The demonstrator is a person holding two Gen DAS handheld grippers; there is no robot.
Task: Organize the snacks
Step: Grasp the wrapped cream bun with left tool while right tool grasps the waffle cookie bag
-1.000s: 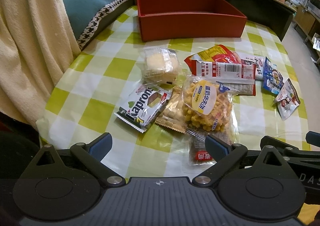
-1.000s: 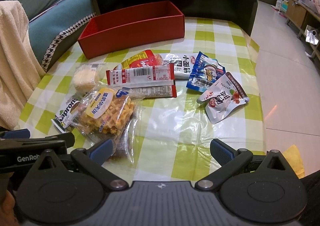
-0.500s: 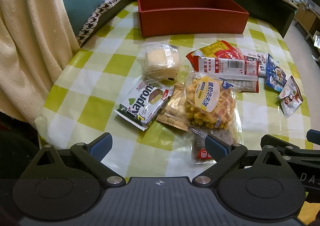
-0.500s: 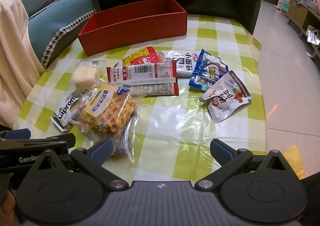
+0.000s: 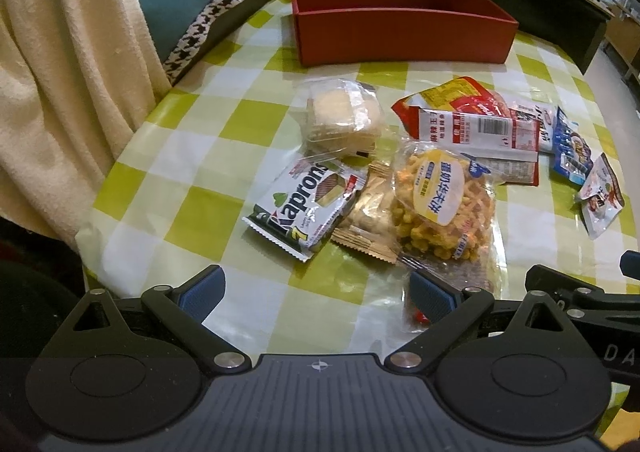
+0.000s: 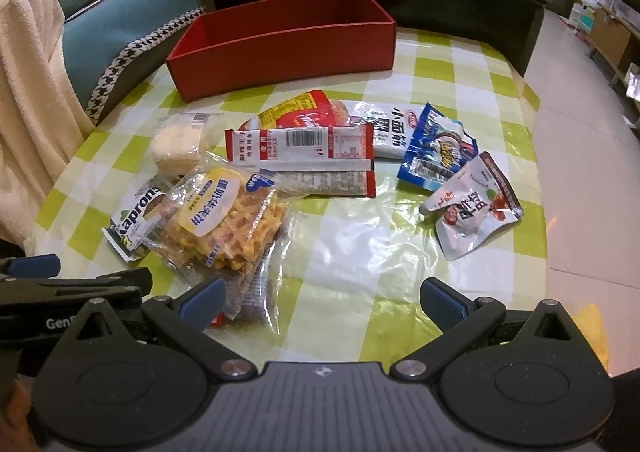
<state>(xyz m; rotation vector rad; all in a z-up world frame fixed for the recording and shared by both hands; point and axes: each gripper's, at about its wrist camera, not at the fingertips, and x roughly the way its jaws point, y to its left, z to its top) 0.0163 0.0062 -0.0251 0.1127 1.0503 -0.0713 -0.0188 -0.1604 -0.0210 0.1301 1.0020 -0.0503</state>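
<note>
"Kaprons" and "7" on the wafer packet [image 5: 306,208]; "小面筋" on the white pouch [image 6: 384,128].

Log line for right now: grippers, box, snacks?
left gripper: open, holding nothing | right gripper: open, holding nothing | red box: no snacks visible inside | snacks, e.g. waffle pack: on the checked tablecloth

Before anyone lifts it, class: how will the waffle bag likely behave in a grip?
The waffle bag looks thin and crinkly, so probably floppy and slippery. Its waffles seem brittle; a hard squeeze may crack them. It overlaps the gold packet, which might shift.
</note>
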